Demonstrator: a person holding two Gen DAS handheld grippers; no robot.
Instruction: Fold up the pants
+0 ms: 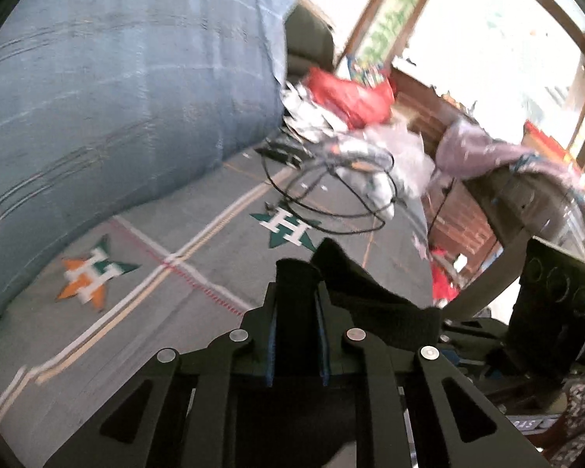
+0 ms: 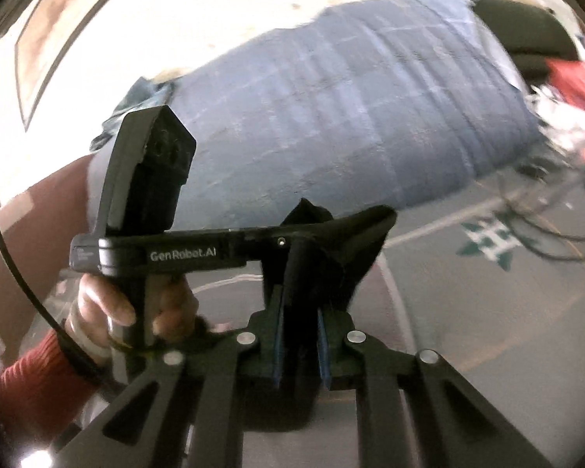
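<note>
The pants are black cloth. In the left wrist view a black fold (image 1: 355, 284) rises between the fingers of my left gripper (image 1: 297, 296), which is shut on it, and trails off to the right. In the right wrist view my right gripper (image 2: 301, 304) is shut on another black bunch of the pants (image 2: 331, 249). The left gripper's body (image 2: 152, 195), marked GenRobot.AI and held by a hand in a red sleeve, sits just left of it. Both grippers hold the pants lifted above a grey bedsheet (image 1: 144, 296).
A big blue-grey bolster (image 1: 117, 89) lies behind on the sheet, also seen in the right wrist view (image 2: 351, 117). Black cables (image 1: 331, 199), red and white clutter (image 1: 351, 101) and a purple cloth on a stand (image 1: 495, 156) lie to the right. Star logos (image 1: 91, 273) mark the sheet.
</note>
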